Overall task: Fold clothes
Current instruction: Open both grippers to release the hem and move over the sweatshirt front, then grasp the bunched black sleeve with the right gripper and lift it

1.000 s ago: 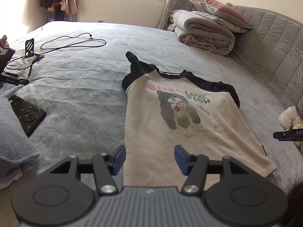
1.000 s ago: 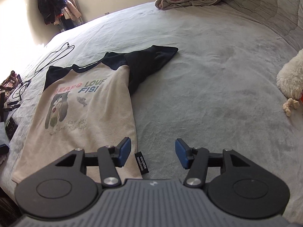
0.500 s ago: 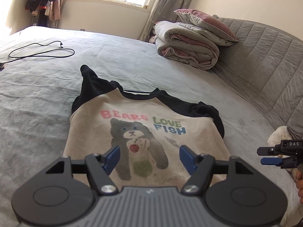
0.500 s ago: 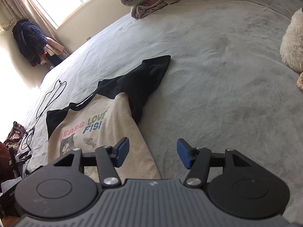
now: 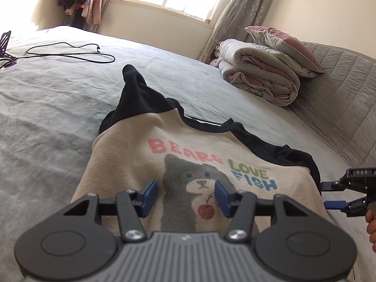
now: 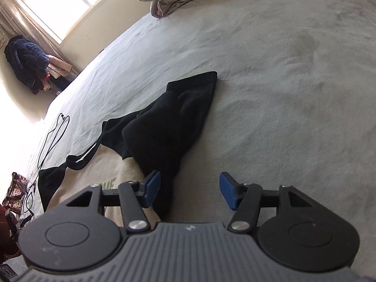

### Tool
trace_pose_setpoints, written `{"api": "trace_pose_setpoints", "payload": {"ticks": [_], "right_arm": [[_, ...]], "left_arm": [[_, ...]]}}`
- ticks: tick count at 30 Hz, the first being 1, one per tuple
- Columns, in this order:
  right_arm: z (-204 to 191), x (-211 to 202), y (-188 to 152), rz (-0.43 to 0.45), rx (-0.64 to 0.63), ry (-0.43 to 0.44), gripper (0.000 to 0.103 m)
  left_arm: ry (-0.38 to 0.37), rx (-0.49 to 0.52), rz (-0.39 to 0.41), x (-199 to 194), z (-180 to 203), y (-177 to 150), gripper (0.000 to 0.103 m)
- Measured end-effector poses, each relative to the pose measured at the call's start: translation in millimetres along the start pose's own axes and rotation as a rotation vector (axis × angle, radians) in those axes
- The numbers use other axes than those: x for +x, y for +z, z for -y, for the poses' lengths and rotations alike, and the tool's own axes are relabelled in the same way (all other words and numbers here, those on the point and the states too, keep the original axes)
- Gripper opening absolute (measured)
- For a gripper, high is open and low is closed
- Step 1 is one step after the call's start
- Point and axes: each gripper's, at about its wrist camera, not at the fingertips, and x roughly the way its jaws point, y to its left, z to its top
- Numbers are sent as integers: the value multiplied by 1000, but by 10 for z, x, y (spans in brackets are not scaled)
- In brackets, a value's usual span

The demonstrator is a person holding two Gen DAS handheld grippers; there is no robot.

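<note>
A beige T-shirt [image 5: 131,162] with black sleeves and a bear print lies flat, front up, on the grey bed [image 5: 47,117]. My left gripper [image 5: 184,196] is open and empty, low over the bear's face. My right gripper [image 6: 190,193] is open and empty at the shirt's right side, its left finger over the black right sleeve [image 6: 174,117], which stretches away from me. The right gripper also shows at the right edge of the left wrist view [image 5: 338,193], beside the shirt's right sleeve [image 5: 296,156].
A folded duvet [image 5: 260,70] with a pillow [image 5: 282,44] on top sits at the far right by the padded headboard [image 5: 340,89]. A black cable [image 5: 70,54] lies far left. Clothes [image 6: 25,65] hang by the window. A patterned bag [image 6: 15,190] lies at the left.
Both grippers have moved forward from the shirt's hem towards its shoulders and come lower. The left now hovers over the bear print; the right has reached the right sleeve. Both stayed open.
</note>
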Motion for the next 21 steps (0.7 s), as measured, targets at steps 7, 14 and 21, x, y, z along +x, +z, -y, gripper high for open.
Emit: {"api": "trace_pose_setpoints", "payload": {"ticks": [7,14,21], "right_arm": [[-151,175,-13,69,9,-11,50],[-350,237,23,120,6,13,19],[-702,277,-20,137,-70,73,17]], "left_arm": [[27,103,2,-20,119,-48,60],[21,76,-14,-32,76,-6,61],[36,37,-13,-59,40,54,61]]}}
